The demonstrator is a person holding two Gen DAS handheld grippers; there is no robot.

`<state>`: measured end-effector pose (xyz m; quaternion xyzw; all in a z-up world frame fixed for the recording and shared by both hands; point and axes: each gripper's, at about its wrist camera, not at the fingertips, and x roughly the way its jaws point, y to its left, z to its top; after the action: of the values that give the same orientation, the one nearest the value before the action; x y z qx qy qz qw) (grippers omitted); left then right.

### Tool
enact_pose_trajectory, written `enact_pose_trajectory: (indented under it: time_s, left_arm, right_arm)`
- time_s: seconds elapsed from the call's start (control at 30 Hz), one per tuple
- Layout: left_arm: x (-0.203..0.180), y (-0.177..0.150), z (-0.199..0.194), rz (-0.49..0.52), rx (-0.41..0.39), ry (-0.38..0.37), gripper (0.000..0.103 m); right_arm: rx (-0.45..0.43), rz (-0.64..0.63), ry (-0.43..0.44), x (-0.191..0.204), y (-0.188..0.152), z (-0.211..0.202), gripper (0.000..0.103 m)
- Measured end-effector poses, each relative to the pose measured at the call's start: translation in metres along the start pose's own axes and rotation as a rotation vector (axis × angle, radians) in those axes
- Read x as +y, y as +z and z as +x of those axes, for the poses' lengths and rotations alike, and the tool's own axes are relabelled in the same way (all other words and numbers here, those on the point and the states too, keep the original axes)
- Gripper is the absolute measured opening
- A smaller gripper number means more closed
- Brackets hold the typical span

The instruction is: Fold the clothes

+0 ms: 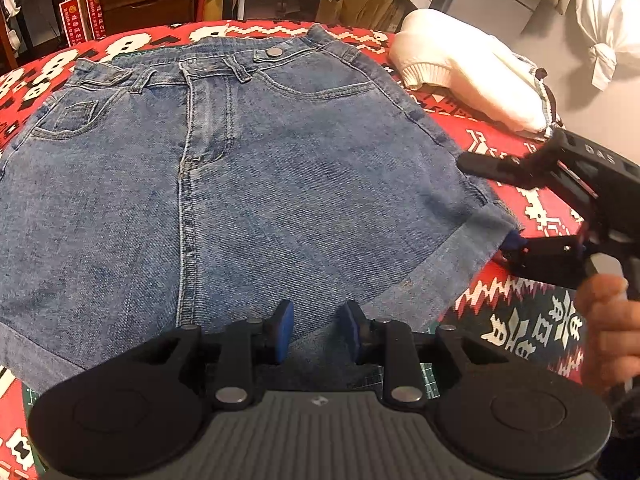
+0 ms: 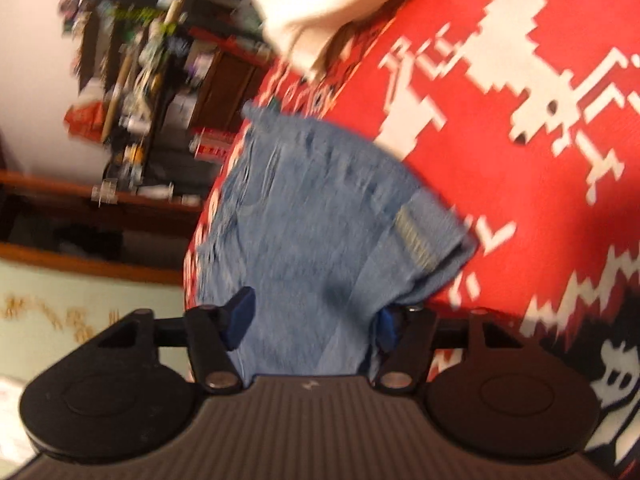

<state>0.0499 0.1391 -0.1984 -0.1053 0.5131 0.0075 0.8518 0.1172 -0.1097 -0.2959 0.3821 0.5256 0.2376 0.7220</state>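
Item: blue denim shorts with rolled cuffs (image 1: 280,168), lying flat, front side up, on the red patterned blanket with white pixel motifs (image 1: 532,208). Waistband at 12 o'clock in the left wrist view, leg hems at 6 o'clock; the long axis of the waistband runs from 9 to 3 o'clock.

Item: our left gripper (image 1: 316,332), poised at the near hem around the crotch, jaws apart with denim between the blue pads (image 1: 282,332), not yet pinched.

Item: our right gripper (image 2: 312,320), at 3 o'clock of the shorts, jaws wide apart and straddling the cuffed corner of the leg (image 2: 436,248). The lower pad seems slipped under the cuff; we cannot tell for certain, since that view is blurred.

Item: cream knitted garment (image 1: 468,72), at 1 o'clock, well apart from the shorts.

Judgement: the right gripper is nearer the outer edge, so we expect a fold across toward 9 o'clock.
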Motion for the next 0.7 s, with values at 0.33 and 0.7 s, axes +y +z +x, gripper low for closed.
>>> enact_pose_trajectory:
  time_s: [0.33, 0.7]
  left_arm:
    - [-0.014, 0.002, 0.001, 0.033, 0.013, -0.001, 0.027]
    - [-0.027, 0.003, -0.014, 0.062, 0.026, -0.084, 0.026]
  right_arm:
    - [-0.037, 0.015, -0.085, 0.013, 0.006, 0.022, 0.004]
    - [-0.091, -0.022, -0.153, 0.009, -0.001, -0.042, 0.004]
